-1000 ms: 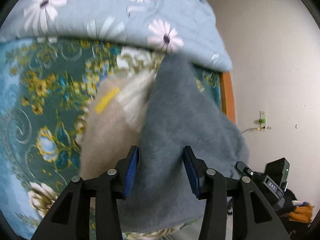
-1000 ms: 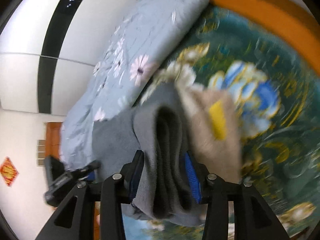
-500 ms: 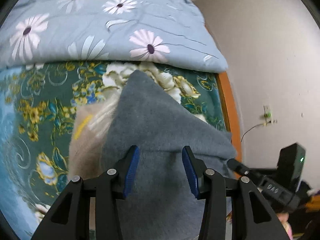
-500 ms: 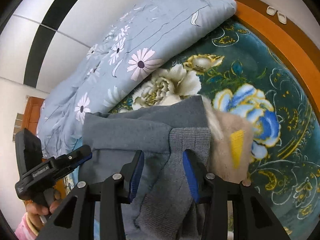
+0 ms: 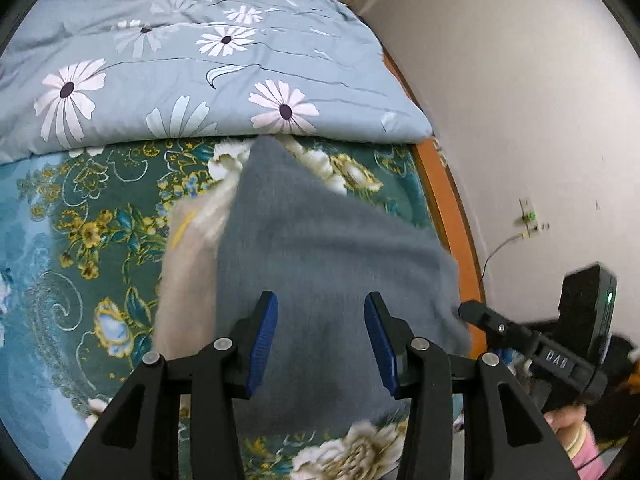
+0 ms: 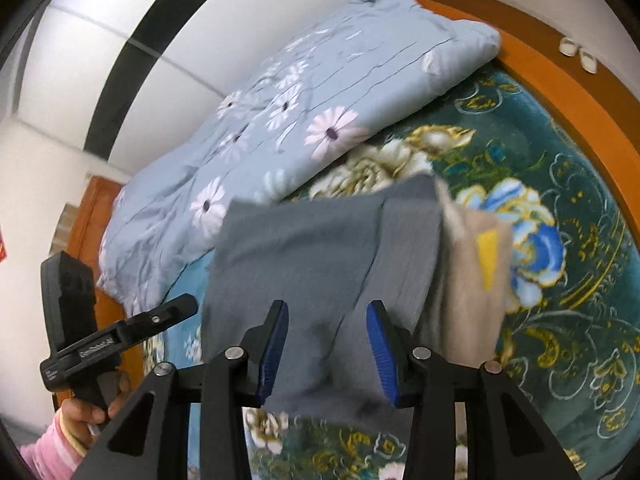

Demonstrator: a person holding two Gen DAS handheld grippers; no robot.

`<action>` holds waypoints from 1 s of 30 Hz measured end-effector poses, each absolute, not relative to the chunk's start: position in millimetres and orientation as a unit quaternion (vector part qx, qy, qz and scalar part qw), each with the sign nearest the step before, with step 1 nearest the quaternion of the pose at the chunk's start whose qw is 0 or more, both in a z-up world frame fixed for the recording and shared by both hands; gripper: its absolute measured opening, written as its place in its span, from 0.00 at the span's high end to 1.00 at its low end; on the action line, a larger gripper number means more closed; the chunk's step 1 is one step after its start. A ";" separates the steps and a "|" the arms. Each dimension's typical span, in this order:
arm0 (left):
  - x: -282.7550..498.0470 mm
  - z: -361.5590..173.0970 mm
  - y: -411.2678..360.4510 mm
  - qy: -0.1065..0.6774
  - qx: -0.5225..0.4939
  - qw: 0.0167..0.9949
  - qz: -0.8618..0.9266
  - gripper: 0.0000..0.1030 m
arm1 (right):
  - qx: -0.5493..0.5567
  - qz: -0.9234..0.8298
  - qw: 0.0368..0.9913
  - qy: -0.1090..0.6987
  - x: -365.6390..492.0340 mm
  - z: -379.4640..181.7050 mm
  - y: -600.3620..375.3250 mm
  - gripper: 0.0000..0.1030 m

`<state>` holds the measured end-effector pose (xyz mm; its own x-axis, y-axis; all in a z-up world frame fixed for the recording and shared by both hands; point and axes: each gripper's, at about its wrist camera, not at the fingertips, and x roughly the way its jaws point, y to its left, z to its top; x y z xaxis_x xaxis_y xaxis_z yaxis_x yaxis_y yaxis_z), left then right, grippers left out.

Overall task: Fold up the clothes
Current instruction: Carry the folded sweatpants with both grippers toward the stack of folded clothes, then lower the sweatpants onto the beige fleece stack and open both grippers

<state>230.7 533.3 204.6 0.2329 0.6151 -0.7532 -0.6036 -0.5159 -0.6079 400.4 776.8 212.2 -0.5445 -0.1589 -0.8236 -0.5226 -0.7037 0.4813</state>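
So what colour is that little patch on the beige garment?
Yellow patch, clearest in the right wrist view.

A sweater (image 5: 320, 264) lies on the bed's blanket (image 5: 80, 240), partly over another garment (image 5: 188, 280), with a folded quilt (image 5: 180, 72) behind along the far edge.

garment (image 5: 328, 264): motion-blurred | grip: unclear | beige cloth (image 6: 472, 280): mostly covered

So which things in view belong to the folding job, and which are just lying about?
Job:
- grey garment
- beige garment with a yellow patch
- left claw
- right claw

Lying about:
- daisy-print quilt
- floral blanket
- orange bed frame
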 end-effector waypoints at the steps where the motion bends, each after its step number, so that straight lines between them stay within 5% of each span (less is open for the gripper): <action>1: 235.8 204.1 529.0 -0.004 -0.612 0.491 0.620 0.55 | -0.467 0.800 0.110 0.359 402.7 212.7 769.8 0.58; 10: 253.9 152.3 526.9 0.017 -0.662 0.452 0.598 0.54 | -0.512 0.773 0.134 0.350 404.1 170.2 765.0 0.57; 18: 257.2 163.6 538.7 0.043 -0.656 0.457 0.599 0.52 | -0.508 0.764 0.162 0.364 399.9 171.6 773.9 0.57; 23: 272.8 190.5 515.6 0.037 -0.629 0.471 0.618 0.32 | -0.476 0.787 0.162 0.358 420.6 205.3 751.3 0.57; 30: 311.1 187.7 483.8 0.040 -0.627 0.447 0.636 0.26 | -0.528 0.752 0.186 0.348 449.0 180.0 700.2 0.56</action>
<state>311.1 483.8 187.7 0.1866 0.5192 -0.8340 -0.6198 -0.5965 -0.5100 449.0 700.2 180.0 -0.3735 -0.0869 -0.9236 -0.6478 -0.6882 0.3267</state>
